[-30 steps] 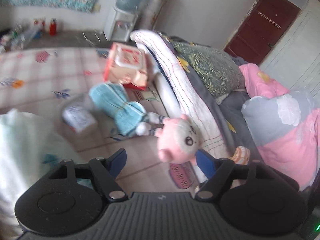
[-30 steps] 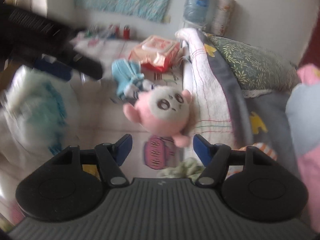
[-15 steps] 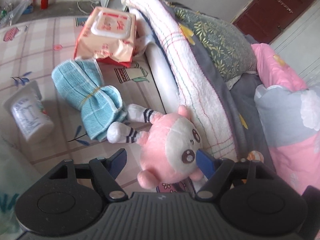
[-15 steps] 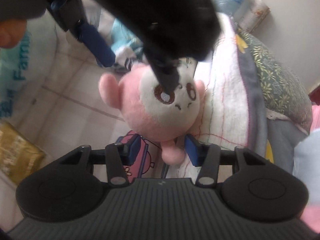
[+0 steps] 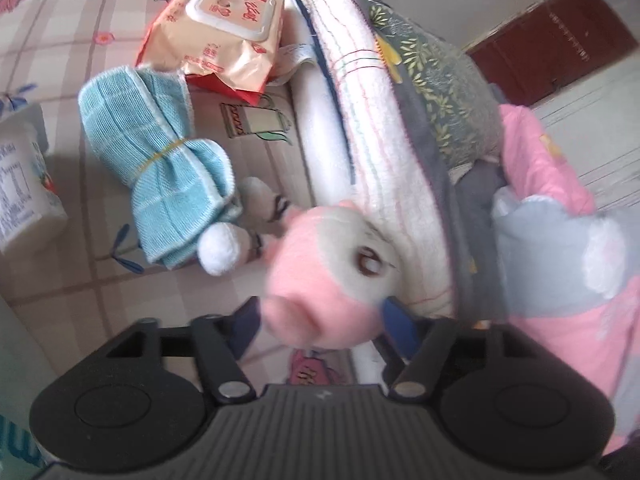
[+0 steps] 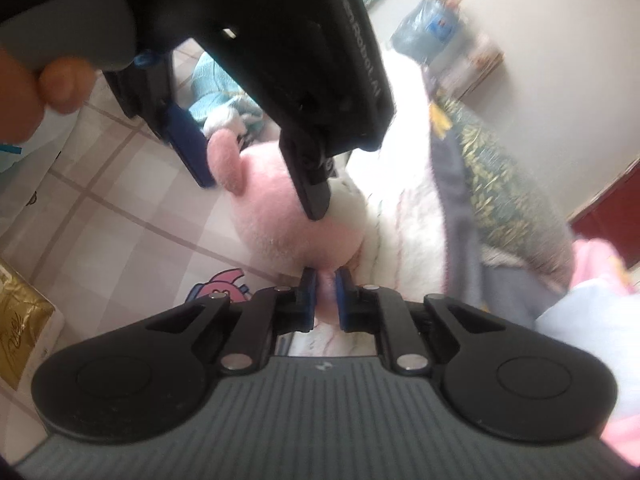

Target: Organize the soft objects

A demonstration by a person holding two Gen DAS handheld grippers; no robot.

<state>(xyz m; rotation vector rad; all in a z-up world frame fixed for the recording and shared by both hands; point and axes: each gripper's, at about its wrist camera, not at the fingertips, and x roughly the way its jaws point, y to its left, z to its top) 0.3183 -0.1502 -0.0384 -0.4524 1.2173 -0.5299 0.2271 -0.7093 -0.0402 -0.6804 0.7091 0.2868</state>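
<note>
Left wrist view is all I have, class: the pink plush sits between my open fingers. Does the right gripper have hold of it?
Observer: Yes. The right gripper is shut on a small pink nub of the pink plush.
Operator: How does my gripper sit from there?
Observer: The left gripper straddles the plush's head, one finger by its ear, the other across its white face.
Operator: Anything nearby I miss?
Observer: A gold packet lies on the checked sheet.

Folded towel (image 5: 376, 152) seemingly right behind plush (image 5: 320, 280)
</note>
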